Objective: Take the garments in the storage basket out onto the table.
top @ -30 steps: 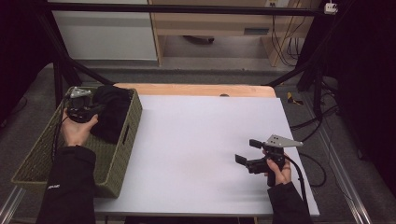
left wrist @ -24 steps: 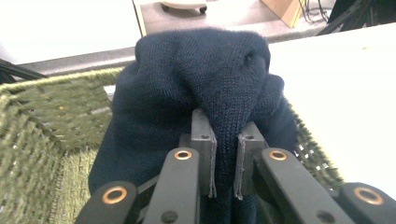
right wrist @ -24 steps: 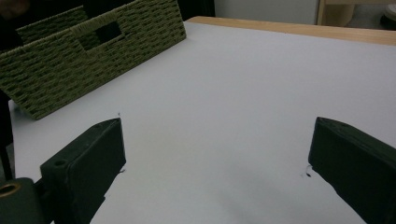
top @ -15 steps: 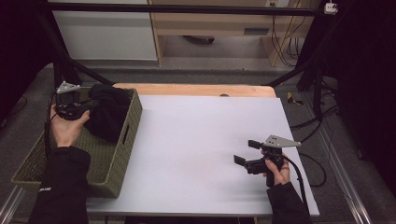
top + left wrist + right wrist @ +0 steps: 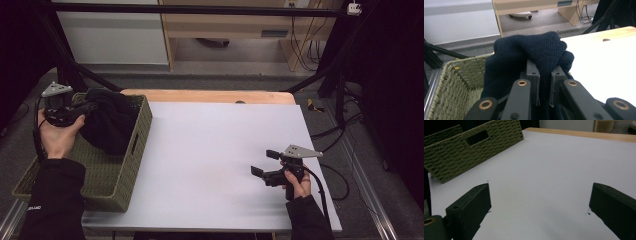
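A dark navy knitted garment [image 5: 111, 122] hangs partly out of a green woven basket [image 5: 107, 172] at the table's left. My left gripper [image 5: 86, 107] is above the basket's far left corner, shut on a fold of that garment [image 5: 534, 52]; the knit is pinched between its two pads [image 5: 537, 86]. My right gripper [image 5: 265, 163] rests low over the white table top [image 5: 210, 145] at the front right, its jaws wide apart with nothing between them. In the right gripper view the basket [image 5: 471, 147] lies ahead and to the left.
A wooden strip [image 5: 210, 96] runs along the table's far edge. Black frame posts [image 5: 340, 65] and cables [image 5: 345, 130] stand to the right. A pale cabinet [image 5: 115, 30] and a wooden shelf unit [image 5: 235, 25] are behind the table.
My left gripper has risen and drawn back to the left, lifting the dark garment higher out of the basket. The right gripper has stayed where it was.
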Action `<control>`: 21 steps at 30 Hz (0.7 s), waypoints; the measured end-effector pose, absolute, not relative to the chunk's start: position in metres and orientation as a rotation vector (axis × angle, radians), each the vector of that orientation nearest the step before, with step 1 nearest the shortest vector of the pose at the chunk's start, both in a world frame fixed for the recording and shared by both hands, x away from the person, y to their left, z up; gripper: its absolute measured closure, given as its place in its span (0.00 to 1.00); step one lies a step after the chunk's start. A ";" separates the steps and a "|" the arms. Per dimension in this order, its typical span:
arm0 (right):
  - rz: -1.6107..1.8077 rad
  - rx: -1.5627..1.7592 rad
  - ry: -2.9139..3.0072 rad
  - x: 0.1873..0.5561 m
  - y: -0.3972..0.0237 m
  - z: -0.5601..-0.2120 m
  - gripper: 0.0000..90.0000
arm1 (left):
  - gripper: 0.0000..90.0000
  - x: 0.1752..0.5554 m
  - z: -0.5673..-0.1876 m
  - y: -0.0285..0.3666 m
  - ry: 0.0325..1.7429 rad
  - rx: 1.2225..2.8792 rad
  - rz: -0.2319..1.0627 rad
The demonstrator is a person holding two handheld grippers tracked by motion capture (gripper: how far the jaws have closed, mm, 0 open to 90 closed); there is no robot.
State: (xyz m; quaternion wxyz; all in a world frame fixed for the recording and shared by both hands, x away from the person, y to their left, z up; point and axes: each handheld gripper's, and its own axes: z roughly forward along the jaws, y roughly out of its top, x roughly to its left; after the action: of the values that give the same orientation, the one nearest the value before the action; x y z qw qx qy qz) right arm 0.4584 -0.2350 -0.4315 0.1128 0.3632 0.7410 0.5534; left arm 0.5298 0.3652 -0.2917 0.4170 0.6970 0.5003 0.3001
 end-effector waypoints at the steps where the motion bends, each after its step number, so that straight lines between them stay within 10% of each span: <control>1: 1.624 1.065 2.175 0.458 -0.235 -0.432 0.04 | 0.91 0.529 -0.290 0.365 1.253 1.746 0.757; 21: 1.627 1.063 2.171 0.458 -0.236 -0.431 0.04 | 0.91 0.512 -0.250 0.366 1.208 1.726 0.793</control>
State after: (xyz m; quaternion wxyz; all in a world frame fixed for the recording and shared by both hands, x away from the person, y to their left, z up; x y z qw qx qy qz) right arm 0.4582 -0.2357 -0.4308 0.1138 0.3624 0.7403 0.5547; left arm 0.5119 0.3660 -0.2499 0.4307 0.6921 0.4841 0.3180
